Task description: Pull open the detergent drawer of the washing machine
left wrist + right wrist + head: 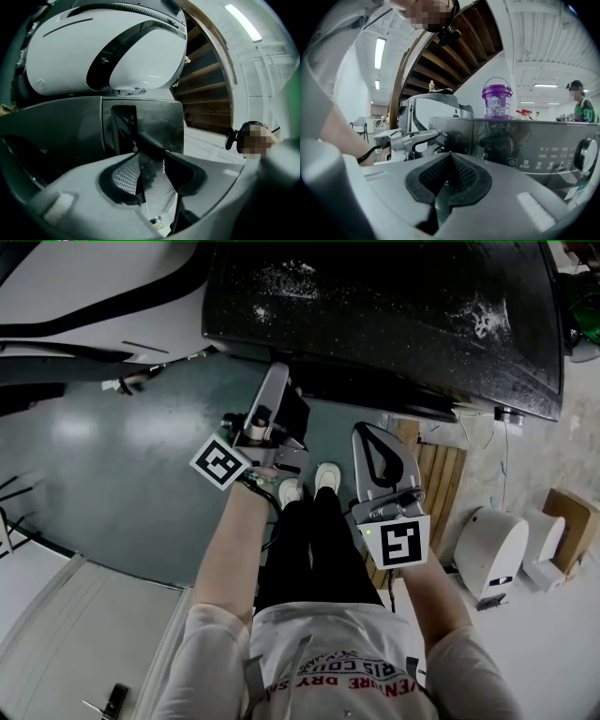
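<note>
The dark washing machine fills the top of the head view; its glossy front shows in the right gripper view. My left gripper reaches under the lid's front edge to the detergent drawer at the panel's left end. Its jaws straddle the drawer's front, one pad lying on the face beside the brand lettering, the other behind the edge. From the right gripper view the left gripper bites the drawer's end. My right gripper hangs back from the machine, shut and empty.
A purple bucket stands on the machine's top. A round dial sits at the panel's right. Wooden slats, a white appliance and a cardboard box lie to the right. A white rounded machine stands at the left.
</note>
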### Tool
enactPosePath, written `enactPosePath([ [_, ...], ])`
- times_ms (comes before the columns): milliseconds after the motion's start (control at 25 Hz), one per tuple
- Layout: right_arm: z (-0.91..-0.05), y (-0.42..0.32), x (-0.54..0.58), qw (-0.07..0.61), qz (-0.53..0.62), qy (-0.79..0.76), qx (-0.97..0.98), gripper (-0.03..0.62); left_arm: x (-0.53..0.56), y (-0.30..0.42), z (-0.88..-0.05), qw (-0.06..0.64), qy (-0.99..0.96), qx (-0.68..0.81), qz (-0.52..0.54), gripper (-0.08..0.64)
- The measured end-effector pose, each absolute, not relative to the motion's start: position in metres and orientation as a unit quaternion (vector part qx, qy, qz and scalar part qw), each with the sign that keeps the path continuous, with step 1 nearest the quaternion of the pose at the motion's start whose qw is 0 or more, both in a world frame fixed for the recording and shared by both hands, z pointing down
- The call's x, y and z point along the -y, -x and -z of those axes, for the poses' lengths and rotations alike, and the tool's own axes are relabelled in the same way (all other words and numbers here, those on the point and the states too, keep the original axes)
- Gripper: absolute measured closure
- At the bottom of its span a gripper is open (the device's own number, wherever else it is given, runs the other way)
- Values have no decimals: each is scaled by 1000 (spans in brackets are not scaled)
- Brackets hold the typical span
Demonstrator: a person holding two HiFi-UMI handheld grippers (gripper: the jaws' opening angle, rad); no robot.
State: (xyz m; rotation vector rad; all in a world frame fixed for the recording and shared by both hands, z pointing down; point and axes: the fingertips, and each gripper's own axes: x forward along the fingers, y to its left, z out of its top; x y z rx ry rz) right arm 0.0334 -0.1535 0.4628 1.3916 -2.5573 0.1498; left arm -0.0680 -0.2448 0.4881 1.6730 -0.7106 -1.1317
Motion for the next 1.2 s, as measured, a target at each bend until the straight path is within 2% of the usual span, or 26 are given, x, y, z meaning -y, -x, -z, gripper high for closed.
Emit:
enactPosePath([
  [520,-466,-45,150,117,-42,-487,865,592,226,71,-488,457,-693,286,479,423],
  [1200,-467,-55,136,121,-16,-512,850,592,193,74,-488,467,-701,279,461,419],
])
